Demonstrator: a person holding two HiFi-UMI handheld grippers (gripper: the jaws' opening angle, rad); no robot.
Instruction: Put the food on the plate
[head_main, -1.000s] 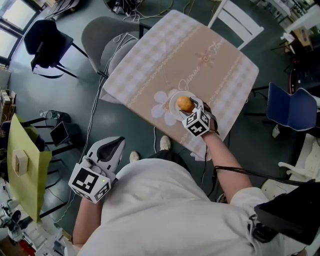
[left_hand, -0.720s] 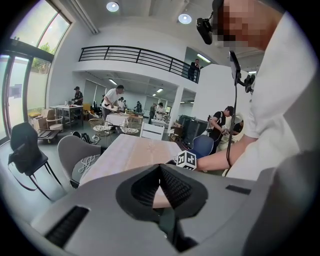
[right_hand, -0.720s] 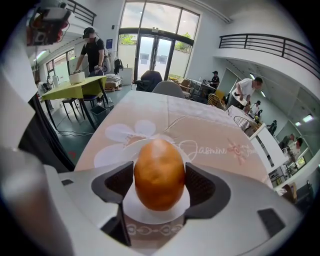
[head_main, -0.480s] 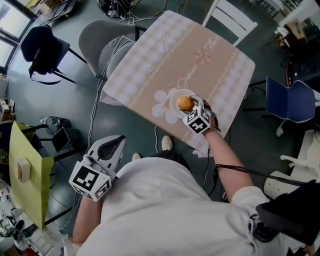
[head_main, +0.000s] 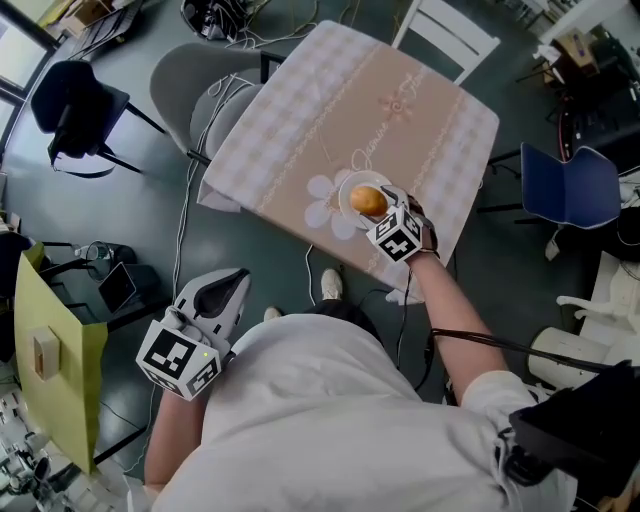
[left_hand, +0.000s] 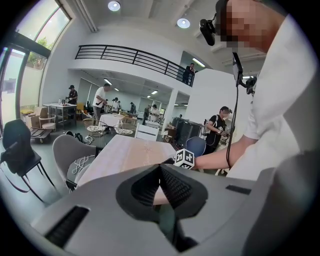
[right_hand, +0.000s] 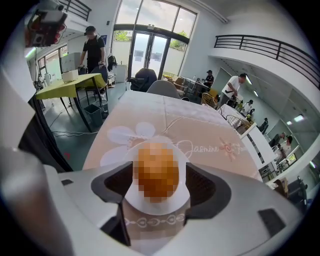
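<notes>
Food (head_main: 368, 201): round, orange, resting on white plate (head_main: 344, 203) near the near edge of the checked tablecloth (head_main: 330, 110).
Right gripper (head_main: 385, 212): fingers apart, flanking the food, plate showing in the gap.
Left gripper (head_main: 228, 290): fingers together, nothing between, held low at near left, well apart from the cloth.

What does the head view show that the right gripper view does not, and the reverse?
Only the head view shows the left gripper, held at the person's side, away from the tablecloth, and a white chair beyond it. Only the right gripper view shows that the right gripper has its jaws apart on either side of the food. Both show the orange food on the white plate on the tablecloth.
</notes>
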